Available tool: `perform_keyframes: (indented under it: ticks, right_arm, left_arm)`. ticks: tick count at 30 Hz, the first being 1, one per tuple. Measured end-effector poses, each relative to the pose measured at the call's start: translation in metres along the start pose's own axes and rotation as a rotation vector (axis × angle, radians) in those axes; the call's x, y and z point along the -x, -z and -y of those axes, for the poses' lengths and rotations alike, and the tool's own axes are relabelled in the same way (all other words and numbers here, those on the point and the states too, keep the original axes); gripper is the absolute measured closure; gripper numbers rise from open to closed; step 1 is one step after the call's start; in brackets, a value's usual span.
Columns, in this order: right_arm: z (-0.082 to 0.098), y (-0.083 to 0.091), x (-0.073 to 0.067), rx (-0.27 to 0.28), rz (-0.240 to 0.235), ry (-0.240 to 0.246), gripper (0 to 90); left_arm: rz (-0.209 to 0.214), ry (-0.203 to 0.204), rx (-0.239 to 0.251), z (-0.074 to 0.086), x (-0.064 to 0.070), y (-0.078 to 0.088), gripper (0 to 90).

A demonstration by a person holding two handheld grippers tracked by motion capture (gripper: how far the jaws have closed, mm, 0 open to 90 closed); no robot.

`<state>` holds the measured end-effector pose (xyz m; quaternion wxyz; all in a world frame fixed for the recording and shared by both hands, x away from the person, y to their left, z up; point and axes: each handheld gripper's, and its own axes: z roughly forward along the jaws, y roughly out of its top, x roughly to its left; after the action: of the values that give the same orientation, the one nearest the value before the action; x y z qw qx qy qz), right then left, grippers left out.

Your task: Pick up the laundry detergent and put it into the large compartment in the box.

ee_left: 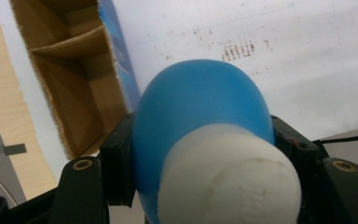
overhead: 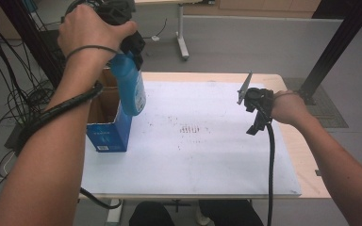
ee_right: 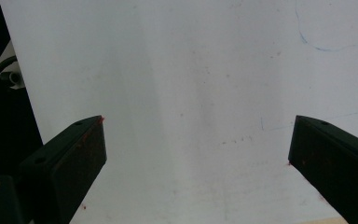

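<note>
The right gripper (overhead: 257, 110) sits wide open over the white table cover (overhead: 207, 155), holding nothing. Further back, the left gripper (overhead: 131, 47) is clamped on the smooth blue plastic bottle with a white cap (overhead: 131, 89), hanging above the open blue cardboard box (overhead: 109, 134). Looks stiff but slippery, so gripping up by the neck makes sense.

stained white mat (overhead: 207, 155) on table – cables (overhead: 0, 101) on floor

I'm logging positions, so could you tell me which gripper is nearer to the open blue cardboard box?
Left. The left gripper holds a blue plastic bottle just above the box; the right gripper is across the table.
</note>
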<state>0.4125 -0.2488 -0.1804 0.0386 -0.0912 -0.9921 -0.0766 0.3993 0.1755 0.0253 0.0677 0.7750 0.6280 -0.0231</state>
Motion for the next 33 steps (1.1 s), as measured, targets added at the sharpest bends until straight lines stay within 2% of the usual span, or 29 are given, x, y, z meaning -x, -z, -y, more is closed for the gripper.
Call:
perform_keyframes:
  ticks: [9,16,19,20,22,26,33]
  right_arm:
    - [-0.006,-0.001,-0.002,-0.001,0.0,-0.008,4.0]
    - [-0.005,-0.001,-0.001,-0.005,-0.003,-0.018,3.9]
    - [-0.005,-0.001,-0.001,-0.004,-0.002,-0.02,3.8]
    - [-0.005,-0.001,-0.001,-0.007,-0.002,-0.022,3.9]
    - [-0.004,-0.001,-0.001,-0.006,-0.005,-0.024,3.9]
    - [-0.003,-0.002,-0.001,-0.01,-0.006,-0.028,3.9]
    - [-0.002,-0.004,0.002,-0.005,-0.008,-0.036,3.7]
  left_arm:
    - [-0.029,0.047,0.01,0.0,-0.035,0.001,37.6]
    - [-0.022,0.092,0.04,0.004,-0.065,0.002,37.6]
    - [-0.025,0.094,0.046,0.003,-0.075,0.0,37.7]
    - [-0.026,0.098,0.053,0.004,-0.078,-0.001,37.7]
    - [-0.032,0.107,0.037,0.0,-0.085,-0.004,37.7]
    - [-0.042,0.129,0.049,0.001,-0.095,-0.008,37.7]
    - [-0.008,0.152,0.049,0.002,-0.112,-0.012,37.7]
